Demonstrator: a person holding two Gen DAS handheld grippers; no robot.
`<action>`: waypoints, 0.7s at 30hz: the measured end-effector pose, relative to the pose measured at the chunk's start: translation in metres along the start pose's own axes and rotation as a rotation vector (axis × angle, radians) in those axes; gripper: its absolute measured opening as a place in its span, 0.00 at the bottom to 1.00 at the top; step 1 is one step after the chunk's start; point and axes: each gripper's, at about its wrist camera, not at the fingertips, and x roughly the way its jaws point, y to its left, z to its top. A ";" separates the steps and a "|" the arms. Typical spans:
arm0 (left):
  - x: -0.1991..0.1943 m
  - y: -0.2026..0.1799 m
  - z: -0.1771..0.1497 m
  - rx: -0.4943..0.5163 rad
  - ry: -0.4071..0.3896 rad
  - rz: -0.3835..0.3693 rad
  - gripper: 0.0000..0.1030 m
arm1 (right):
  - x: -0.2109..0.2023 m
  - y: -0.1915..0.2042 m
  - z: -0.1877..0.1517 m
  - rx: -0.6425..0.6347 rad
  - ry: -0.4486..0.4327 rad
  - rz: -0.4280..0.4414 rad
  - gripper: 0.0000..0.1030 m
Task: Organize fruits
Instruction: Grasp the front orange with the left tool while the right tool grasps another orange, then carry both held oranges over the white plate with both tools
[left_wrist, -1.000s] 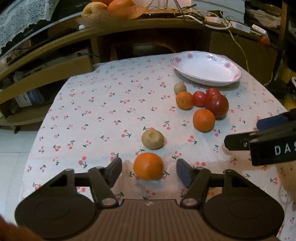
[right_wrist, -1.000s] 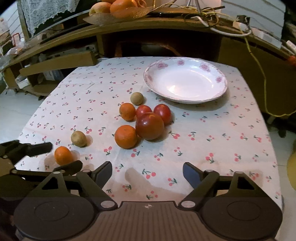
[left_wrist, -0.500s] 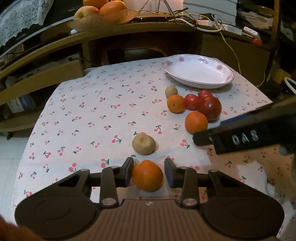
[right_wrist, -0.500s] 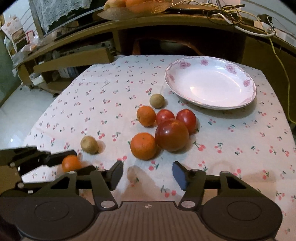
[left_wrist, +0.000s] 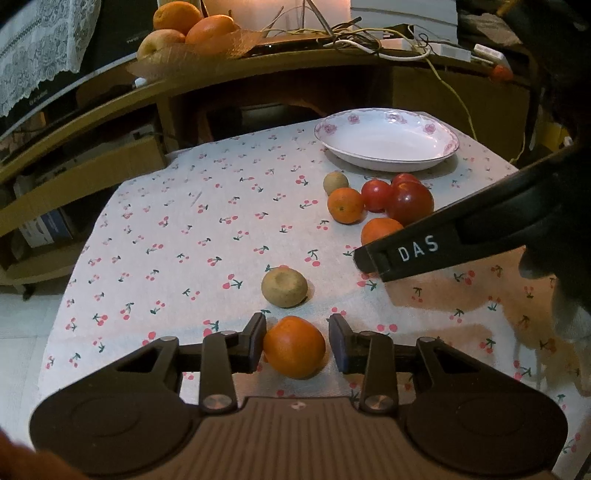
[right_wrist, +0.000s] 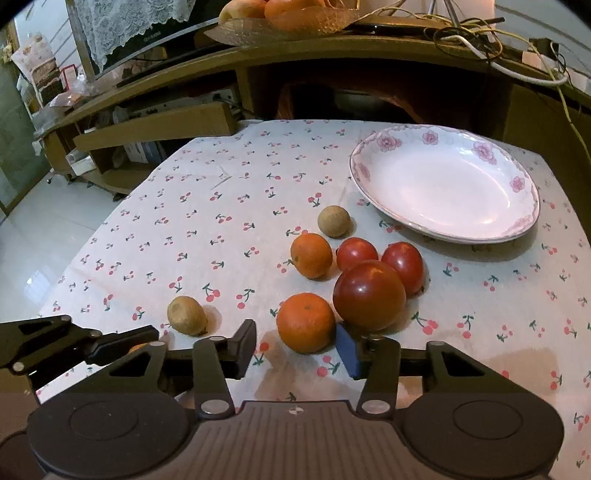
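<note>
- Left gripper: jaws, having just reopened a little, straddle a small glossy orange at the near cloth edge, left pad touching, right pad apart.
- Right gripper: jaws, just closing, flank another dimpled orange beside the big tomato; pads not pressing.

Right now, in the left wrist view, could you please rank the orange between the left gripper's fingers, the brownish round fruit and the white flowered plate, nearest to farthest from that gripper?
1. The orange, between the fingers of the left gripper.
2. The brownish round fruit, just beyond the orange, slightly left.
3. The white flowered plate, at the far right of the table.
</note>
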 end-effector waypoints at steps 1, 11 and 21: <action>0.000 0.000 0.000 0.003 -0.002 0.004 0.44 | 0.000 0.001 0.000 -0.007 -0.001 -0.009 0.38; -0.006 0.002 -0.002 -0.015 0.016 -0.042 0.38 | -0.007 0.005 -0.002 -0.049 0.008 0.006 0.33; -0.009 -0.001 -0.006 0.010 0.007 -0.043 0.38 | -0.025 -0.009 -0.020 -0.095 0.038 0.014 0.34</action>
